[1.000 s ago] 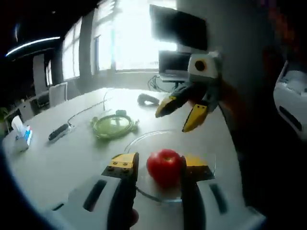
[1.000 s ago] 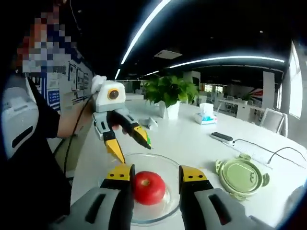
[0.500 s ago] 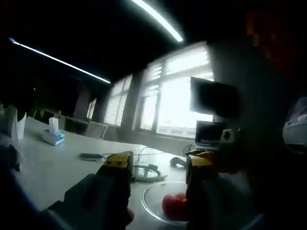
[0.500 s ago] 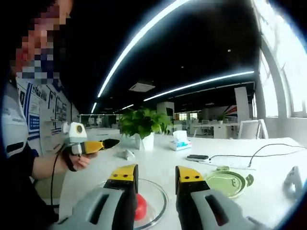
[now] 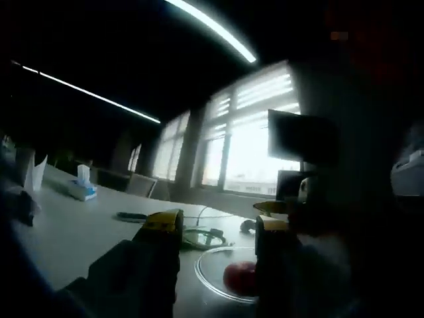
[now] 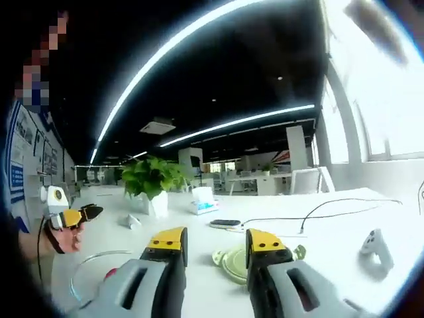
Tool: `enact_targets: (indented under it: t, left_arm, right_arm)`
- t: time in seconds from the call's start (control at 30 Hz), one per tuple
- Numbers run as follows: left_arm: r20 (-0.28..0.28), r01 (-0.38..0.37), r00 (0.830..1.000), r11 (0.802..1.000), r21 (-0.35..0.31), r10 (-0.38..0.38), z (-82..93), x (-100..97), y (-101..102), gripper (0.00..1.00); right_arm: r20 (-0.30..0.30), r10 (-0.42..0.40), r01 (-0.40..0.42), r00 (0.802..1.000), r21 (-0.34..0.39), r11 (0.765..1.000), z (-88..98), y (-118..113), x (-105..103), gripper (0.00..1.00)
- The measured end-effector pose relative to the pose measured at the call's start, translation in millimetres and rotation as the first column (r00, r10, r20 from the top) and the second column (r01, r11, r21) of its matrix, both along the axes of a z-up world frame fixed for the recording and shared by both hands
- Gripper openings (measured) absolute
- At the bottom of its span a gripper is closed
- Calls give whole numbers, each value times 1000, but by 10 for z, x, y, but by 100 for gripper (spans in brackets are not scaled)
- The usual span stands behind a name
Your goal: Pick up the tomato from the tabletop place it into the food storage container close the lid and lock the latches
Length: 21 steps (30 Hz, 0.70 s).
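Tomato [image 5: 240,278]: red and round, sitting inside the clear round container [image 5: 211,281] on the white table [image 5: 73,228]; it's a ball, so no long axis or pointing direction to call. In the right gripper view only a red sliver [image 6: 110,273] peeks out beside the near jaw.
Lid [image 6: 233,260]: green, lying flat on the table just right of the container [image 6: 93,265], not on it.
Left gripper [image 5: 215,228]: jaws spread, nothing between them, held above the near edge of the container; also seen off to the left [image 6: 83,214] in a hand [image 6: 61,237].
Right gripper [image 6: 215,240]: jaws apart, gripping nothing, raised over the table.
Far side: plant [image 6: 151,180], tissue box [image 6: 203,201], remote [image 6: 225,224], cable [image 6: 331,207].
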<state>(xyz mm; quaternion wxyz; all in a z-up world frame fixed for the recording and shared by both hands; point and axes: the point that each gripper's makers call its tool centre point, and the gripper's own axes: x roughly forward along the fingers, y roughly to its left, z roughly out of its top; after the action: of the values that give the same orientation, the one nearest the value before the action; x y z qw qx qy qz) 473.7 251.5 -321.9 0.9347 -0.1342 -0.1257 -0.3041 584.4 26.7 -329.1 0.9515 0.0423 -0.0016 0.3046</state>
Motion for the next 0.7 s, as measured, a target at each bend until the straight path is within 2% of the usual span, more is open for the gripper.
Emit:
enact_targets:
  t: [0.07,0.13,0.17,0.2,0.23,0.27,0.3,0.37,0.4,0.47,0.53,0.6,0.7]
  left_arm:
    - [10,-9,1000,1000,5,9,-33,9,7,36]
    - [3,-33,999,999,7,33,-97,60,43,35]
    - [6,-56,998,998,15,56,-128,79,74,35]
    - [15,-79,997,996,30,79,-153,95,104,34]
    - [15,-83,996,996,42,82,-187,94,106,33]
    - [17,-88,996,995,48,88,-214,91,112,32]
    - [21,-94,995,994,53,93,-234,87,122,32]
    - [28,-100,995,993,65,99,-228,75,132,31]
    - [39,-110,993,992,66,107,-217,70,145,31]
    - [25,-109,994,993,46,108,-222,86,161,30]
    - [13,-100,995,994,34,100,-233,101,160,29]
    - [-1,-108,994,992,58,108,-278,134,149,29]
    - [8,-113,994,991,67,113,-277,133,145,28]
  right_arm:
    - [-69,-2,4,998,21,1000,-112,-55,158,32]
    - [-166,-38,49,985,59,997,-242,-190,420,31]
    - [-180,-39,54,983,83,995,-267,-230,531,30]
    - [-232,-59,83,971,95,992,-335,-304,645,28]
    - [-252,-63,96,966,120,988,-362,-360,758,27]
    - [-275,-71,106,959,115,988,-427,-417,863,27]
    - [-318,-78,120,945,115,986,-511,-474,959,27]
    - [-345,-88,132,934,105,986,-620,-545,1128,27]
    - [-370,-104,142,923,76,987,-712,-584,1186,27]
    - [-384,-119,153,916,60,986,-809,-624,1326,27]
    - [-403,-122,161,907,66,985,-851,-645,1395,27]
    - [-424,-130,173,896,65,983,-930,-704,1523,27]
    - [-447,-148,195,882,61,979,-1050,-745,1645,27]
